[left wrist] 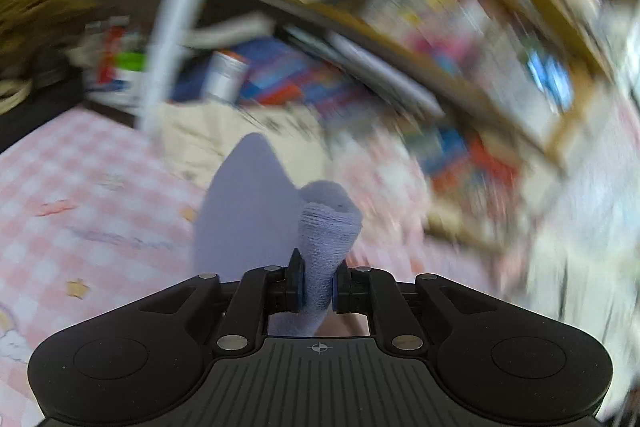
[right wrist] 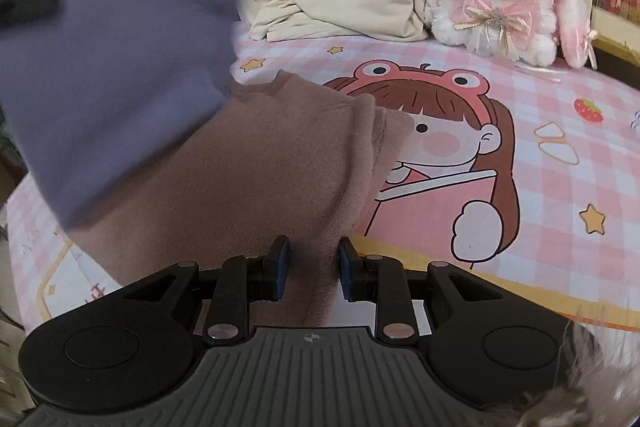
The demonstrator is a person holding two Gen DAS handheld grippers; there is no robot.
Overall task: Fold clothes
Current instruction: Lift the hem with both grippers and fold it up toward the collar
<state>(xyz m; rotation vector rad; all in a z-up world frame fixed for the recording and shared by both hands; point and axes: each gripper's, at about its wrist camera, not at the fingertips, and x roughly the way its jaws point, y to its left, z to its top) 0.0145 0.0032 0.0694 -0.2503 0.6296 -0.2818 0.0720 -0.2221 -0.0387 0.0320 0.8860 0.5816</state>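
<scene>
Fingers [left wrist: 297,281] of both grippers pinch one purple-and-brown garment [right wrist: 248,163], lifting it above the bed [right wrist: 540,163], seemingly to spread it for folding.

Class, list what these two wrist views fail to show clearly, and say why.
- Shelves, left wrist view: motion blur, contents unreadable.
- Purple garment, right wrist view: cut off by left edge, its shape unknown.
- Brown garment, right wrist view: partly covered by the purple one; the right gripper hides its lower end.
</scene>
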